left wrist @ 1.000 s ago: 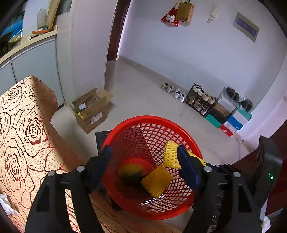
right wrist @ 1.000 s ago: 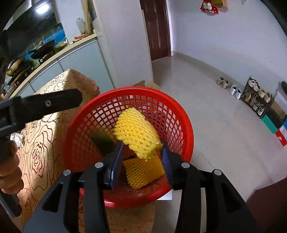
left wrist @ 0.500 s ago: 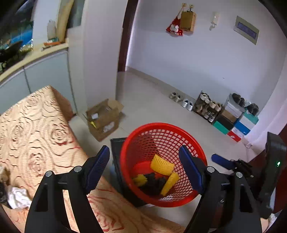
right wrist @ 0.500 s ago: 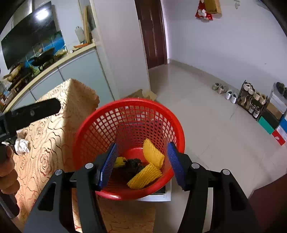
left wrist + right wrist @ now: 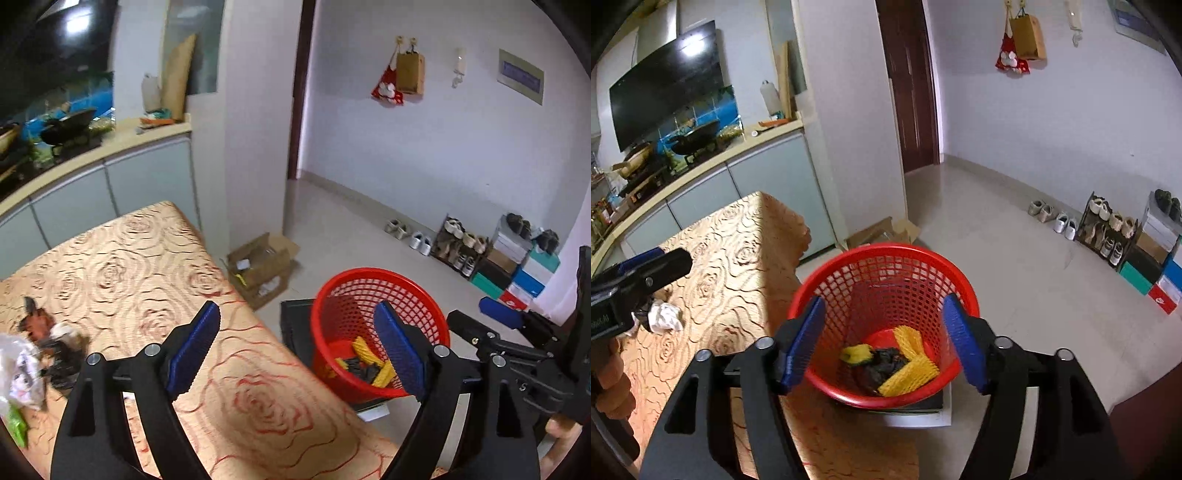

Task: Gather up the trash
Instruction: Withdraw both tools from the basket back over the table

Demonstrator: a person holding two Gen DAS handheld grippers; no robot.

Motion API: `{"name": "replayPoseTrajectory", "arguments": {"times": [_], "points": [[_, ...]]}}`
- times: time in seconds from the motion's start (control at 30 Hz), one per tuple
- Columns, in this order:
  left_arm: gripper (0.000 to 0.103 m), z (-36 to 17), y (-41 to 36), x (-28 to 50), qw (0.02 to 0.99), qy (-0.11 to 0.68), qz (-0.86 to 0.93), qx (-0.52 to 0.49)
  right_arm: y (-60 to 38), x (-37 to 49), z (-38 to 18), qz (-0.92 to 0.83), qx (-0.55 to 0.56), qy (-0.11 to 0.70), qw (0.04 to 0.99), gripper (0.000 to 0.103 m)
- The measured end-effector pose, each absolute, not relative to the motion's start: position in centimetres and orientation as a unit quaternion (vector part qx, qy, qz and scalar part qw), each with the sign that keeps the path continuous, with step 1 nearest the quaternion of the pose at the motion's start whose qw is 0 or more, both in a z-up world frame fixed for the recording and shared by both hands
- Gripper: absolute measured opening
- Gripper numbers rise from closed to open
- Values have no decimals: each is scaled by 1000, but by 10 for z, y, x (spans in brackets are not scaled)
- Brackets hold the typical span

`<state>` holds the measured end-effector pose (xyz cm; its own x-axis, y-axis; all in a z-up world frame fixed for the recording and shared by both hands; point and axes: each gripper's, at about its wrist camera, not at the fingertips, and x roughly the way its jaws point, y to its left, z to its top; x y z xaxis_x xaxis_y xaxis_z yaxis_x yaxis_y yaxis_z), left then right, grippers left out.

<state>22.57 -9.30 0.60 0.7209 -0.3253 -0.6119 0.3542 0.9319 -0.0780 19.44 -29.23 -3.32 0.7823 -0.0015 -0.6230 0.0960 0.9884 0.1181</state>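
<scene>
A red mesh basket [image 5: 886,254] stands beside the table's end, also in the left wrist view [image 5: 369,277]. In it lie yellow foam nets [image 5: 908,376], a dark crumpled scrap [image 5: 882,365] and a yellow-green piece [image 5: 855,352]. My right gripper [image 5: 882,339] is open and empty above the basket. My left gripper [image 5: 295,350] is open and empty over the table's edge. A pile of trash [image 5: 33,358] lies on the table at the left: white crumpled paper, dark scraps, a green wrapper. The white paper [image 5: 666,315] shows in the right wrist view too.
The table has a gold rose-patterned cloth [image 5: 147,266]. The basket sits on a dark stool [image 5: 295,325]. An open cardboard box [image 5: 262,266] is on the floor. Shoes and shoeboxes [image 5: 498,254] line the far wall. A kitchen counter [image 5: 701,166] runs behind the table.
The yellow net held by the right gripper dropped into the basket and the gripper opened. Both grippers rose and pulled back from the basket; the left swung toward the table.
</scene>
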Motion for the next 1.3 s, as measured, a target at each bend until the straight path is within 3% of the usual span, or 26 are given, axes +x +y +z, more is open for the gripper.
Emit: {"name": "replayPoseTrajectory", "arguments": {"times": [0.37, 1.13, 1.3], "points": [[94, 19, -45, 191, 952, 288, -99, 35, -251, 186, -12, 24, 79, 311, 947, 85], [96, 14, 85, 130, 963, 265, 47, -1, -120, 178, 2, 147, 15, 286, 947, 86], [96, 11, 123, 115, 961, 263, 85, -13, -102, 181, 2, 169, 10, 298, 939, 90]]}}
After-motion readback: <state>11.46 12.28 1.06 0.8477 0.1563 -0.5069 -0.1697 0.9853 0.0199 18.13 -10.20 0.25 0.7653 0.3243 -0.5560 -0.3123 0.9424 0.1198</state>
